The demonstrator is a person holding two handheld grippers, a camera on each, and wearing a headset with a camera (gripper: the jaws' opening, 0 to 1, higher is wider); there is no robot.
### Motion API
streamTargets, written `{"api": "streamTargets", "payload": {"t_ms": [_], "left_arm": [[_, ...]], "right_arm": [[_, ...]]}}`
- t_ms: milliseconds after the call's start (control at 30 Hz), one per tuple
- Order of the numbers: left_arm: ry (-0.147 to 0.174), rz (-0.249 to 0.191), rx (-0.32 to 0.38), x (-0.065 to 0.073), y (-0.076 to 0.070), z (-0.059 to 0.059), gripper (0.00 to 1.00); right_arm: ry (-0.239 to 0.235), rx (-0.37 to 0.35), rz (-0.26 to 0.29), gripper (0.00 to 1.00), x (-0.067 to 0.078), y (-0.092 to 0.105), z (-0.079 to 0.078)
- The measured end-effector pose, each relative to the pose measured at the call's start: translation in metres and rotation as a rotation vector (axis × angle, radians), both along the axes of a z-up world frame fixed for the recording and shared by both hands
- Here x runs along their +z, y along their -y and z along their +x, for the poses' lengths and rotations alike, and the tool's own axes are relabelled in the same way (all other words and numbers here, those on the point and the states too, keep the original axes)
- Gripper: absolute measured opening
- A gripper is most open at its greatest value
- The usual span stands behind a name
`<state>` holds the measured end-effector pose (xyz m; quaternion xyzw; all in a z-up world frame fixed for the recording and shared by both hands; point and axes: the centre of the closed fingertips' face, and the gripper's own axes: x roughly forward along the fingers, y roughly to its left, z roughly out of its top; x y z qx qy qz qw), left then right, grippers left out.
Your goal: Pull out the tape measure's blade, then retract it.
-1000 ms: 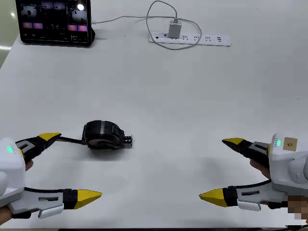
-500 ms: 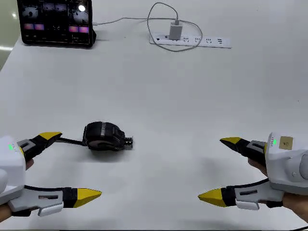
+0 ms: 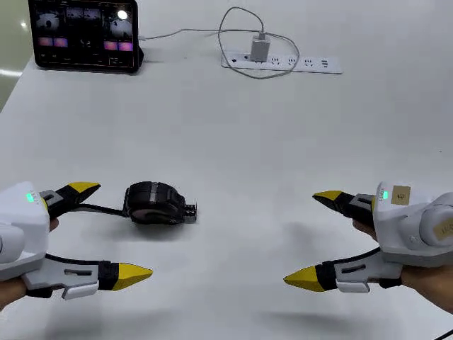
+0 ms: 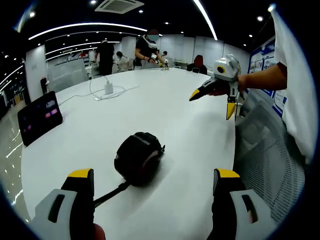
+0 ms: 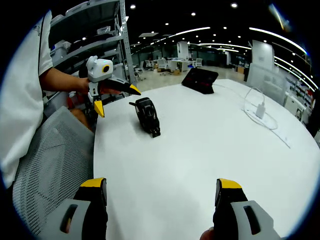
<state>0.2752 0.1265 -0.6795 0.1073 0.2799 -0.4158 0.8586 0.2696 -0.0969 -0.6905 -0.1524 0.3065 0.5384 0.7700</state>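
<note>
White table (image 3: 233, 156), and on it the black tape measure (image 3: 157, 204) sits toward the near left corner, a little back from the near edge. Its blade is wound in, with the small hook end at the mouth of the case pointing toward the right edge. A thin black strap (image 3: 106, 208) trails from the other end of the case toward the left edge.

My left gripper (image 3: 119, 229) hovers just left of the tape measure with its jaws spread wide and nothing between them. The yellow tip of the farther jaw is close to the strap, and I cannot tell whether it touches it. In the left gripper view the tape measure lies ahead between my two jaws, apart from both.

My right gripper (image 3: 304, 238) hangs over the near right part of the table, well apart from the tape measure, with its jaws also spread wide and empty.

At the far left corner a dark tablet (image 3: 85, 35) stands with its screen lit. Along the far edge lies a white power strip (image 3: 283, 62) with a white charger (image 3: 260, 49) plugged into it. A white cord (image 3: 180, 30) runs from the charger to the tablet, looping above the strip.
</note>
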Motion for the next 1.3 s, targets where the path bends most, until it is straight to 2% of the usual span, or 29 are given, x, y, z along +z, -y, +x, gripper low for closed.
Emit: {"api": "streamTargets", "payload": {"t_ms": [100, 167, 600, 900, 1067, 1200, 1300], "left_arm": [[0.011, 0.018, -0.011, 0.000, 0.001, 0.004, 0.98], [0.008, 0.015, -0.017, 0.001, 0.002, 0.006, 0.98], [0.019, 0.077, -0.086, -0.005, 0.004, 0.015, 0.95], [0.018, 0.119, -0.131, -0.008, 0.006, 0.023, 0.92], [0.018, 0.165, -0.167, -0.013, 0.006, 0.025, 0.89], [0.006, 0.182, -0.193, -0.016, 0.007, 0.028, 0.86], [0.025, 0.199, -0.218, -0.016, 0.009, 0.030, 0.83]], "right_arm": [[0.006, 0.012, -0.002, 0.89, 0.001, -0.004, 0.004], [0.011, 0.020, -0.006, 0.89, 0.001, -0.005, 0.006], [0.020, 0.078, -0.033, 0.88, -0.003, -0.021, 0.013], [0.033, 0.128, -0.064, 0.87, -0.007, -0.030, 0.016], [0.040, 0.146, -0.075, 0.86, -0.009, -0.034, 0.019], [0.042, 0.160, -0.081, 0.86, -0.009, -0.038, 0.021], [0.041, 0.170, -0.087, 0.85, -0.011, -0.039, 0.022]]}}
